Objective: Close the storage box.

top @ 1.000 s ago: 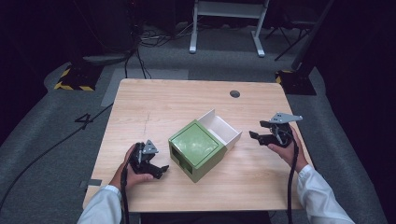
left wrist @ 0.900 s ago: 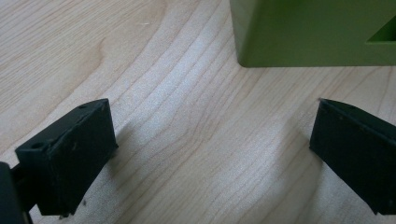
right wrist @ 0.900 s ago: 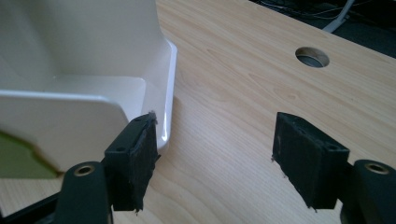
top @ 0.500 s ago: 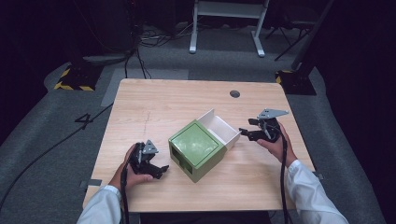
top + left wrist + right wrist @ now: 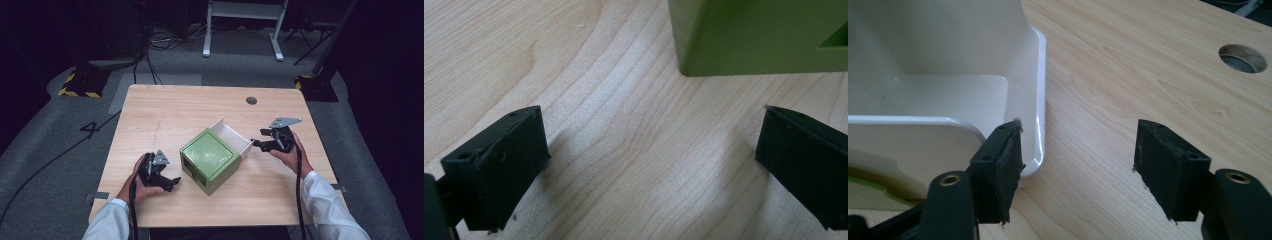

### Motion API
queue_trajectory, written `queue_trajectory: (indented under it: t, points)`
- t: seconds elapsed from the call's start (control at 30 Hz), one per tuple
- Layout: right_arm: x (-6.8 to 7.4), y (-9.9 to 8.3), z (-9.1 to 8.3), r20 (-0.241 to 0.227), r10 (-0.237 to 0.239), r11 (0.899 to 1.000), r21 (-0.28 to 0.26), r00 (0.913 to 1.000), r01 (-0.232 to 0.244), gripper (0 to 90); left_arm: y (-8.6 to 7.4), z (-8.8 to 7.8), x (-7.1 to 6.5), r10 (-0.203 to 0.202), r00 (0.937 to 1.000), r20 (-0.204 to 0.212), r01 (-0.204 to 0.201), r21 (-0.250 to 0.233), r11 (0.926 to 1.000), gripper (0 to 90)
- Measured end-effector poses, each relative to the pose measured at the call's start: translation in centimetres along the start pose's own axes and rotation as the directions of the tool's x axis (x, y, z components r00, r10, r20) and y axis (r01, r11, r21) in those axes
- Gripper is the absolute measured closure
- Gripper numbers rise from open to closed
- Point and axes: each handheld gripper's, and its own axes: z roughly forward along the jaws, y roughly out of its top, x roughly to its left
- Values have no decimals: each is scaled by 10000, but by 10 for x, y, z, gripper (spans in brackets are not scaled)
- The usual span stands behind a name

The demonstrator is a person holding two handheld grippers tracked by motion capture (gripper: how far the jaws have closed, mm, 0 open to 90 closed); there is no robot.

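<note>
At the middle of the wooden surface (image 5: 165, 115) sits a green box (image 5: 209, 160), its white drawer (image 5: 234, 137) pulled out toward 2 o'clock. Right claw (image 5: 260, 144) gapes wide beside the drawer's corner, holding nothing. Left claw (image 5: 172, 182), at the box's 8 o'clock, spreads wide, empty.

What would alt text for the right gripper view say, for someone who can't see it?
The right hand-held gripper is open, its jaws low over a light wooden table, with one jaw at the rounded corner of a white drawer whose inside looks empty. A round hole in the tabletop sits at upper right.
</note>
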Motion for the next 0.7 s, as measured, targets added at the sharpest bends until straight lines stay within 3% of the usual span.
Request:
queue_trajectory:
  t: [0.33,0.7]
  points:
    - [5,1,-1,-364,-149,9999,44,9992,151,377,0,0,0,1,10000,6,-1,-7,10000,4]
    - [22,5,2,-1394,-504,9987,38,9889,515,415,0,0,0,1,10000,-3,-1,-2,10000,4]
